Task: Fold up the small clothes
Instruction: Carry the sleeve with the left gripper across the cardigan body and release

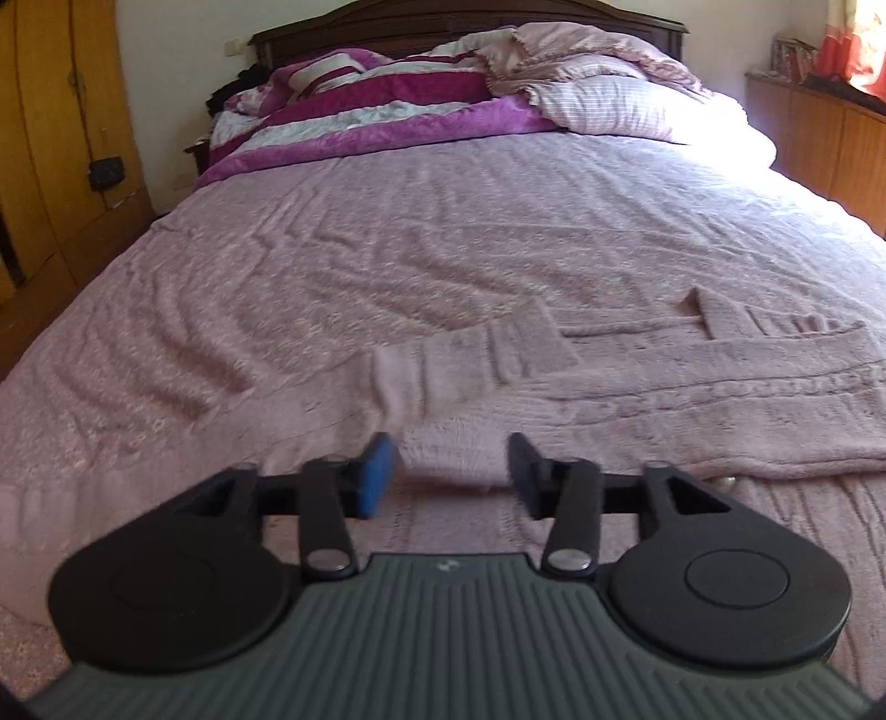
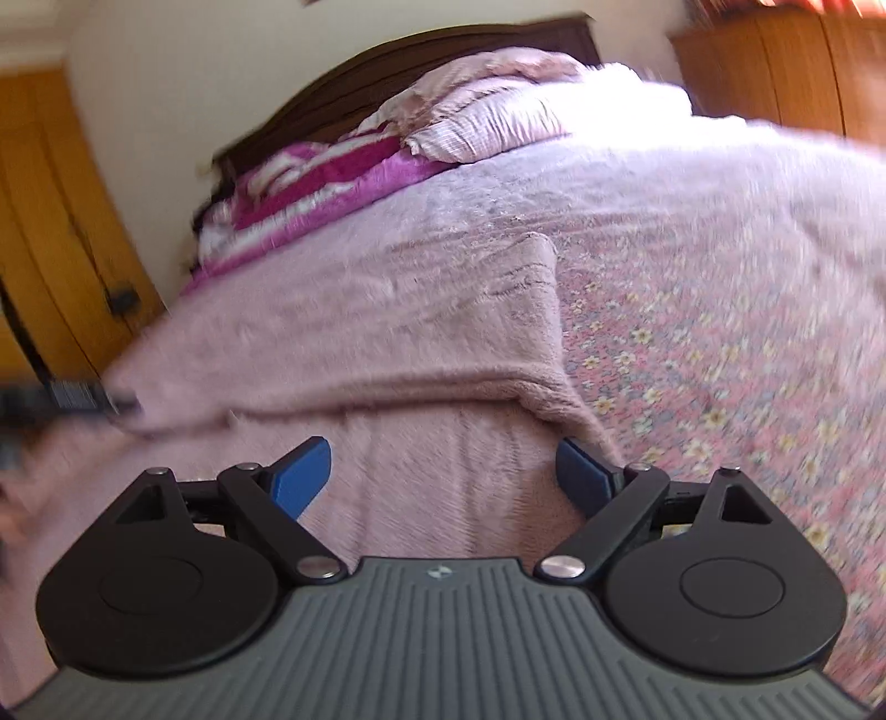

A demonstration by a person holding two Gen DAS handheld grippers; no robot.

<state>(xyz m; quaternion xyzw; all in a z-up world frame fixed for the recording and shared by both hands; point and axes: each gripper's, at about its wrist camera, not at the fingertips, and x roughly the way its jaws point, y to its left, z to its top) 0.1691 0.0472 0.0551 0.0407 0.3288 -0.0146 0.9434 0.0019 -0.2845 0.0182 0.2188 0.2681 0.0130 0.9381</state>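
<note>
**user_a:** ok so what's up with the two grippers here? starting from the closest stuff.

**user_b:** Left gripper (image 1: 454, 473) hangs low over the bed, blue pads spread partway with nothing between them, just fuzzy knit underneath. Right gripper (image 2: 443, 479) has its fingers spread really wide, also empty, over the near part of the same garment.

**user_a:** and the thing being folded?

**user_b:** It's a pink knitted sweater (image 1: 692, 399) lying flat on the bedspread (image 1: 332, 249), right in front of both grippers. From the left wrist view one sleeve (image 1: 443, 365) runs off to the left, its cuff end just beyond the pads, and the body stretches off to the right. From the right wrist view a fold of it (image 2: 387, 332) lies across the picture just past the fingers. Pretty blurry though, so I can't tell how many layers.

**user_a:** anything else around?

**user_b:** At the left edge of the right view there's a dark blurry thing touching the sweater, can't tell what. The bedspread shows a small flower print to the right there. Further back: a striped magenta-and-white blanket (image 1: 376, 111), a pale pink pillow (image 1: 614, 105), then the dark headboard (image 1: 470, 25). Wooden wardrobe (image 1: 55, 138) off to the left.
</note>
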